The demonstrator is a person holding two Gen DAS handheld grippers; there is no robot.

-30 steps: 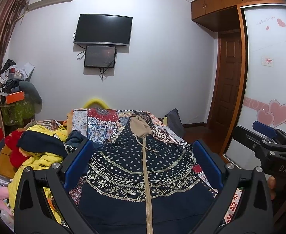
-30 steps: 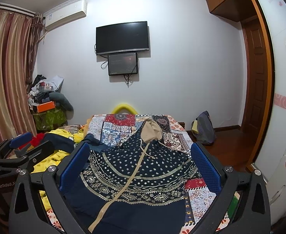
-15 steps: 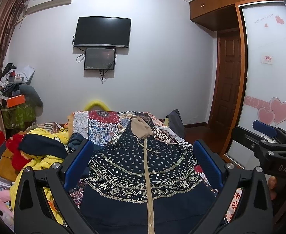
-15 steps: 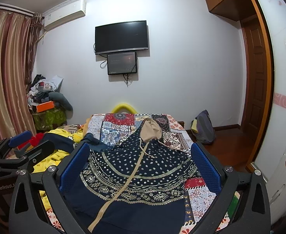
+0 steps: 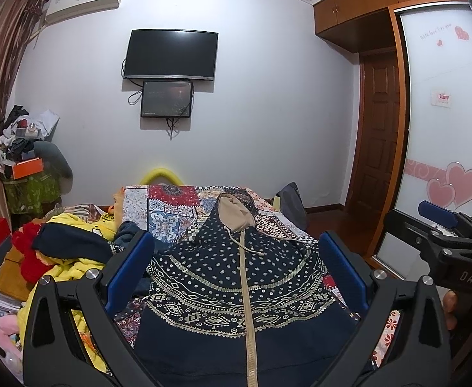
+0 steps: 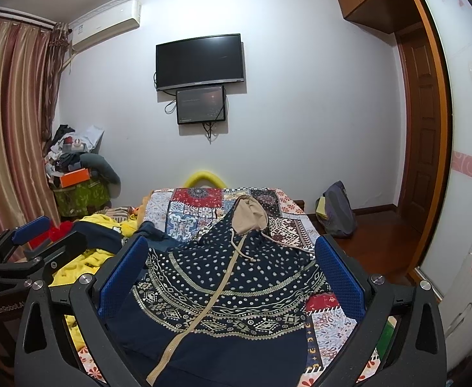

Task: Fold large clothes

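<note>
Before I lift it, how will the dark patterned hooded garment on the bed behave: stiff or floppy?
Probably floppy: the hooded garment follows the bed and shows soft creases. It is large, so a pinch at one point would likely leave most of it hanging. The drawstrings lie loose and may swing.

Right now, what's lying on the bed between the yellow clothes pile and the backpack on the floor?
The navy patterned hoodie lies spread flat on the patchwork bedspread between the yellow pile and the backpack, clearest in the right wrist view.

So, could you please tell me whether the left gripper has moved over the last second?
Yes. The left gripper has tilted slightly downward: the wall television sits lower in its view, while the hoodie lies as before.
</note>
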